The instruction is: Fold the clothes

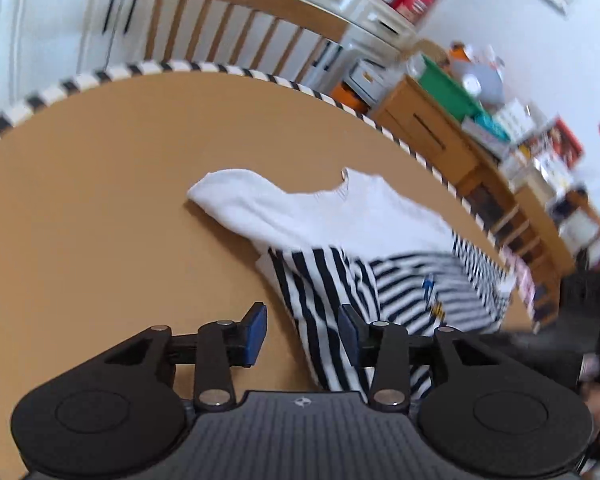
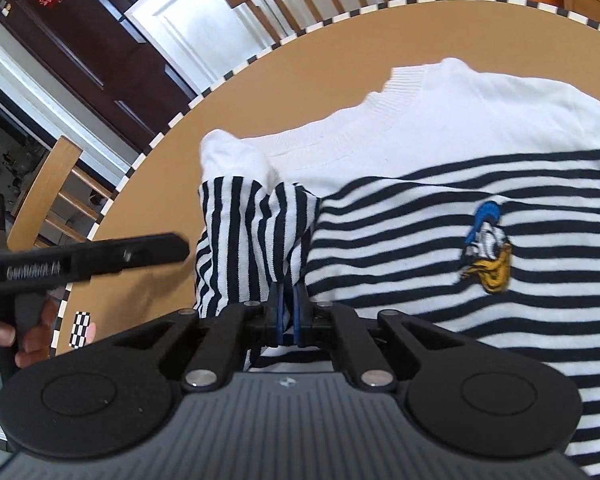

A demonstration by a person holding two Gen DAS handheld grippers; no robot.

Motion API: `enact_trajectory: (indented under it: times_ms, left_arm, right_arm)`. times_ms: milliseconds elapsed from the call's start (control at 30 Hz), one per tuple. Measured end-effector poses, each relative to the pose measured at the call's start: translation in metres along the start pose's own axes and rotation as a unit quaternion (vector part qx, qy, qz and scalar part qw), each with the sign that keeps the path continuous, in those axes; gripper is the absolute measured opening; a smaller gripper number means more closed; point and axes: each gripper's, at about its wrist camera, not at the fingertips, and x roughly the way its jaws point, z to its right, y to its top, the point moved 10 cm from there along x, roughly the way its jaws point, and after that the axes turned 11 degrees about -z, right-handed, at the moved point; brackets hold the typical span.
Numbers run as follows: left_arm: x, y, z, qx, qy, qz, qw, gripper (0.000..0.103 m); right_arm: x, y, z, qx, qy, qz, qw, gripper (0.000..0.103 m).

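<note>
A white sweater with navy stripes (image 2: 420, 216) and a duck patch (image 2: 486, 252) lies on the brown table (image 2: 308, 64). Its striped sleeve (image 2: 244, 232) is folded toward the body. My right gripper (image 2: 286, 308) is shut on the sleeve's cloth near its end. In the left wrist view the sweater (image 1: 340, 220) lies ahead and to the right. My left gripper (image 1: 304, 332) is open and empty, just above the table at the sleeve's edge (image 1: 324, 308). The left gripper also shows in the right wrist view (image 2: 100, 260), at the left.
The table has a black-and-white checked edge (image 1: 180, 67). Wooden chairs (image 1: 236, 20) stand behind it. Wooden shelves with boxes and clutter (image 1: 480, 120) stand to the right. A dark door (image 2: 80, 40) and another chair (image 2: 48, 192) are at the left.
</note>
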Motion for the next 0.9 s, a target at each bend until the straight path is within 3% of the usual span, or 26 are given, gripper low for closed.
enact_trajectory:
  times_ms: [33, 133, 267, 367, 500, 633, 700, 800, 900]
  left_arm:
    - [0.006, 0.002, 0.001, -0.014, -0.013, 0.0, 0.9998, 0.037]
    - [0.015, 0.004, 0.003, -0.026, -0.009, 0.007, 0.9996, 0.007]
    - [0.002, 0.003, 0.003, -0.007, 0.037, 0.021, 0.9991, 0.005]
    - [-0.021, 0.0, -0.005, -0.018, 0.068, 0.036, 0.9969, 0.005]
    - [-0.054, -0.002, -0.017, -0.008, 0.151, 0.058, 0.9867, 0.004]
    - [-0.095, -0.018, -0.037, -0.02, 0.271, 0.055, 0.9609, 0.004]
    - [-0.114, -0.034, -0.054, -0.048, 0.318, 0.048, 0.9457, 0.004]
    - [-0.136, -0.06, -0.091, -0.077, 0.397, 0.02, 0.9141, 0.005]
    - [-0.148, -0.088, -0.133, -0.123, 0.436, -0.024, 0.891, 0.005]
  right_arm:
    - [0.001, 0.0, 0.0, 0.0, 0.0, 0.0, 1.0, 0.005]
    - [0.007, 0.004, -0.009, -0.008, -0.006, -0.002, 1.0, 0.006]
    - [0.005, 0.006, -0.015, -0.014, -0.006, -0.006, 1.0, 0.014]
    - [0.0, 0.01, -0.017, -0.018, -0.014, 0.007, 1.0, 0.034]
    - [-0.002, 0.017, -0.016, -0.031, -0.041, 0.023, 0.998, 0.036]
    - [0.005, 0.017, -0.014, -0.023, -0.039, 0.009, 0.999, 0.036]
    - [0.006, 0.016, -0.015, -0.03, -0.044, 0.012, 0.998, 0.036]
    - [0.007, 0.017, -0.019, -0.04, -0.054, 0.018, 0.998, 0.036]
    - [0.007, 0.019, -0.024, -0.053, -0.061, 0.016, 0.997, 0.036]
